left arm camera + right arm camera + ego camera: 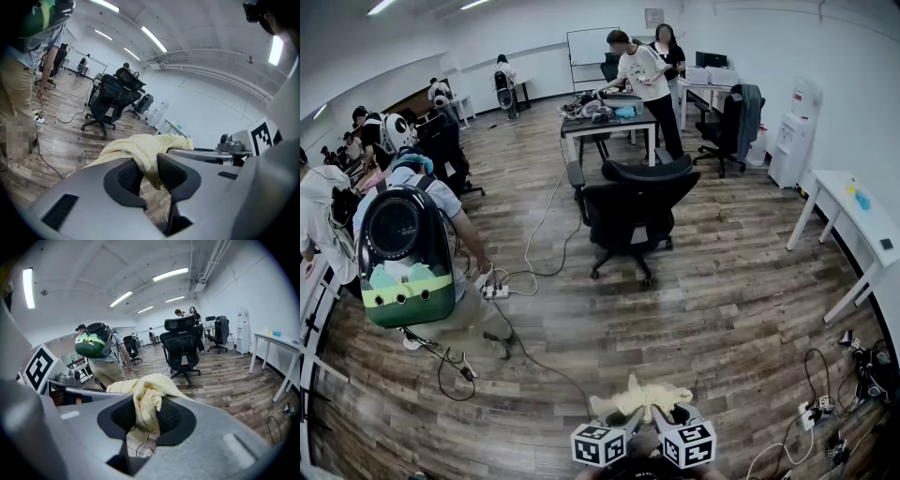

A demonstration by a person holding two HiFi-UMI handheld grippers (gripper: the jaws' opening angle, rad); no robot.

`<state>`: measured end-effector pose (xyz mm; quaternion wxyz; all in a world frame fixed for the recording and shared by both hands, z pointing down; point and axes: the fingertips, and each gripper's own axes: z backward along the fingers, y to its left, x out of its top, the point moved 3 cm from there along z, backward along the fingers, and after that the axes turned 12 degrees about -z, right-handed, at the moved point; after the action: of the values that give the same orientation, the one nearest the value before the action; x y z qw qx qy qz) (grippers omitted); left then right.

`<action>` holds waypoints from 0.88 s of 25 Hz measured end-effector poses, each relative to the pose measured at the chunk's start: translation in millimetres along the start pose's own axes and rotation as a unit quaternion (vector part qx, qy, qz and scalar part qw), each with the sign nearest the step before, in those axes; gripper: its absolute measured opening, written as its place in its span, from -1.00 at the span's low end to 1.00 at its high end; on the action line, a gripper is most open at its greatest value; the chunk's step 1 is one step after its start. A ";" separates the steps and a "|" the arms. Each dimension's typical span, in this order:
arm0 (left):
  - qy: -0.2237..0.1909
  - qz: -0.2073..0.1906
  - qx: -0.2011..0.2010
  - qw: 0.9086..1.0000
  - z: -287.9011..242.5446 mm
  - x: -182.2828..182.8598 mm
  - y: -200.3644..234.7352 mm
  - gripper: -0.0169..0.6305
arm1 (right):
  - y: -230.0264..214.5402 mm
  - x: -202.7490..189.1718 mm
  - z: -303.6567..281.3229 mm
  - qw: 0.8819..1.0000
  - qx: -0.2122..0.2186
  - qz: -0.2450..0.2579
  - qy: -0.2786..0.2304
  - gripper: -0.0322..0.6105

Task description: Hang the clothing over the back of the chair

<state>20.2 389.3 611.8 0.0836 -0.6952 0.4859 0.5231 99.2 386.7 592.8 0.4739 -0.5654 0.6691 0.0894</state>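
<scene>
Now, clothing [642, 398]: yellow, well short of chair [637, 202], pinched in left gripper [149, 171] and right gripper [146, 416] fingers.
Person with backpack [408, 258]: left of chair.
Cable [531, 246]: floor, beside chair.

The clothing [642, 398] sits between the left gripper [630, 419] and the right gripper [664, 418], low in the foreground above the floor [722, 319]. The chair [637, 202] stands well ahead at mid-room, with a desk [609, 120] behind it. A person with a backpack [412, 253] bends at left beside a power strip [495, 292]. A table [853, 211] stands at right.
</scene>
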 end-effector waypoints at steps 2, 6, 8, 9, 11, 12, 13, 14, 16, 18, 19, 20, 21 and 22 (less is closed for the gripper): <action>0.000 0.001 0.001 1.000 2.7 -0.2 5.7 -0.68 | 3.9 -1.7 -4.8 1.000 -0.004 -0.005 0.001 -0.59; -0.005 0.008 -0.001 1.000 0.8 4.0 16.4 -0.68 | 5.7 3.7 -14.6 1.000 -0.002 -0.016 -0.001 -0.59; -0.004 0.005 -0.004 1.000 -1.6 8.5 23.0 -0.68 | 7.0 8.2 -21.1 1.000 -0.003 -0.013 -0.004 -0.58; -0.003 0.002 -0.005 1.000 -1.1 10.6 26.8 -0.67 | 9.4 9.8 -24.5 1.000 -0.003 -0.011 -0.004 -0.58; -0.002 -0.003 -0.007 1.000 2.8 13.4 35.5 -0.67 | 16.7 11.4 -31.1 1.000 0.000 -0.008 -0.005 -0.58; -0.002 -0.006 -0.008 1.000 5.2 14.6 40.3 -0.67 | 20.8 11.8 -34.8 1.000 0.003 -0.006 -0.004 -0.57; -0.001 -0.008 -0.011 1.000 7.5 16.1 45.4 -0.67 | 24.8 12.7 -38.9 1.000 0.005 -0.003 -0.003 -0.57; 0.000 -0.011 -0.014 1.000 9.3 18.3 50.7 -0.68 | 28.6 14.3 -43.3 1.000 0.007 -0.002 -0.002 -0.57; 0.002 -0.018 -0.020 1.000 11.8 25.2 61.6 -0.68 | 35.4 19.9 -52.3 1.000 0.006 -0.005 -0.005 -0.56; 0.003 -0.029 -0.025 0.999 12.8 35.1 72.8 -0.68 | 41.5 28.2 -61.9 1.000 0.002 -0.008 -0.012 -0.56; 0.004 -0.035 -0.027 0.999 13.5 39.8 78.2 -0.68 | 44.7 32.0 -66.5 1.000 -0.001 -0.009 -0.016 -0.56; 0.006 -0.040 -0.030 0.999 14.8 43.5 83.4 -0.68 | 48.1 34.6 -70.8 1.000 -0.004 -0.011 -0.019 -0.56; 0.008 -0.044 -0.032 0.998 16.5 46.5 88.4 -0.68 | 51.7 36.5 -74.6 1.000 -0.006 -0.014 -0.023 -0.56; 0.008 -0.047 -0.036 0.998 18.3 49.1 93.3 -0.67 | 55.3 38.1 -78.0 0.999 -0.008 -0.017 -0.027 -0.56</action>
<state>-63.8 323.9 600.6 0.0795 -0.7241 0.4343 0.5298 14.4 329.0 583.5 0.4890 -0.5777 0.6456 0.1018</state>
